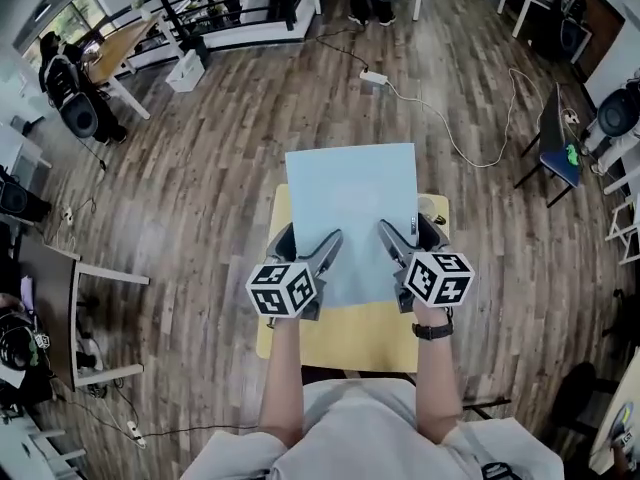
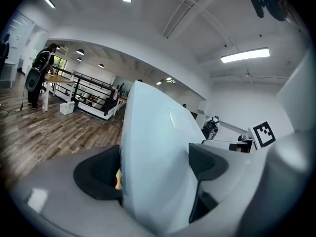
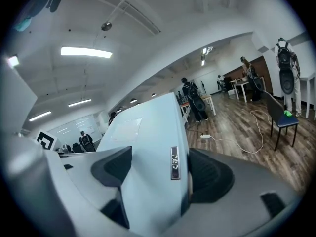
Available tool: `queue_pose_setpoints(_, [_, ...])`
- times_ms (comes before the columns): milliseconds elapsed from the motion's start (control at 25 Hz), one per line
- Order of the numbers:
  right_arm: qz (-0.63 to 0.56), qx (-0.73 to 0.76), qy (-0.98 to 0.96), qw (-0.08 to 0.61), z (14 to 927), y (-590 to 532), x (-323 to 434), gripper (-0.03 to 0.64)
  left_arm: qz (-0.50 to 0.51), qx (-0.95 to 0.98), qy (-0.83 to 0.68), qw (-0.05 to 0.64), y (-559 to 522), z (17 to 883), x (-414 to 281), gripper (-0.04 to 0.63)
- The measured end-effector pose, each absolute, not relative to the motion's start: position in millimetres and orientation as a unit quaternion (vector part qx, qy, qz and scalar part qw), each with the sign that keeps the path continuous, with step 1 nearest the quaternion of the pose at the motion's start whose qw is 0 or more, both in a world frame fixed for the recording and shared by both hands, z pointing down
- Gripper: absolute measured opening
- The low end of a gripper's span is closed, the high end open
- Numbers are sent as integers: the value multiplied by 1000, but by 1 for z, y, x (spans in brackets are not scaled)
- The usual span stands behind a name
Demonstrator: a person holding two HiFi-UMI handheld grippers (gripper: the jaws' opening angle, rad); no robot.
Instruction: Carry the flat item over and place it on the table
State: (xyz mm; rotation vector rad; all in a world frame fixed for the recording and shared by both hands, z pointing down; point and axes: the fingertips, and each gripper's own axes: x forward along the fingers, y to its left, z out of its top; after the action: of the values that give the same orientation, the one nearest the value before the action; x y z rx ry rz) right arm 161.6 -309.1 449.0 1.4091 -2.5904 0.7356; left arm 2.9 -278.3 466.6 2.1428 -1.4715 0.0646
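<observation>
Head camera: above the person, facing steeply down on the yellow table [image 1: 345, 338] and wood floor [image 1: 200, 168], at some distance. Left gripper [image 1: 310, 240] camera and right gripper [image 1: 408, 230] camera: close behind their own jaws, facing the far room, tilted up toward the ceiling [image 2: 197, 23]. All three views share the pale blue flat item [image 1: 350, 198].
</observation>
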Motion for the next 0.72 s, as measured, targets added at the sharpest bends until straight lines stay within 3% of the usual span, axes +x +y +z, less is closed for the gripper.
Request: queue_pose_setpoints(720, [378, 480, -778, 144, 621, -331, 113, 327, 127, 747, -510, 407, -309, 631, -48, 433])
